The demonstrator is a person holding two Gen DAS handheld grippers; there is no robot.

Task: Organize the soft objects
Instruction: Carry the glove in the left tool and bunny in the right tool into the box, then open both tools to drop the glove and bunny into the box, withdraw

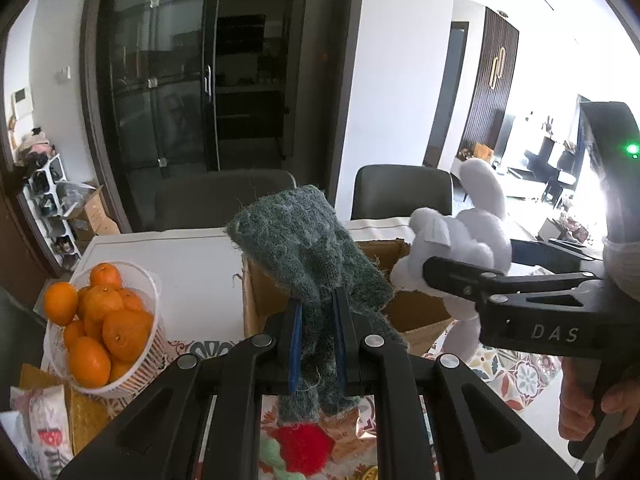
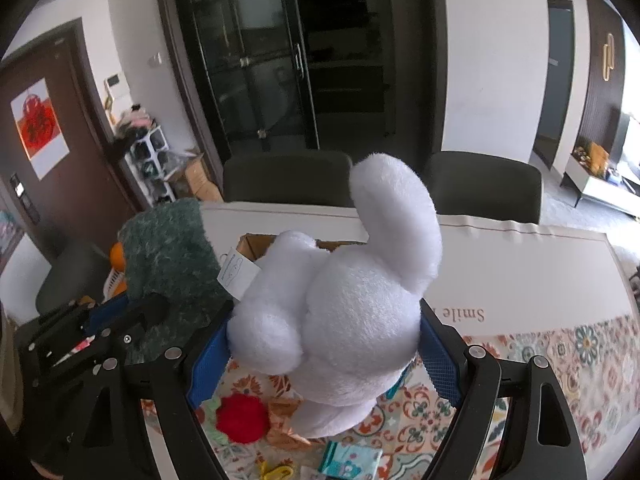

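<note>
My left gripper (image 1: 318,312) is shut on a fuzzy dark green knitted cloth (image 1: 308,252) and holds it up over the near edge of an open cardboard box (image 1: 416,312). The cloth also shows in the right wrist view (image 2: 168,248). My right gripper (image 2: 324,344) is shut on a white plush toy (image 2: 352,296) with a paper tag, held above the same box (image 2: 256,246). In the left wrist view the plush (image 1: 460,240) hangs over the box's right side. A red and pale green soft item (image 1: 304,448) lies on the table below; it also shows in the right wrist view (image 2: 242,418).
A white basket of oranges (image 1: 100,320) stands at the left on the table with a patterned cloth (image 2: 560,360). Packets (image 1: 44,432) lie at the near left. Two dark chairs (image 2: 484,184) stand behind the table. Small packets (image 2: 352,460) lie near the front.
</note>
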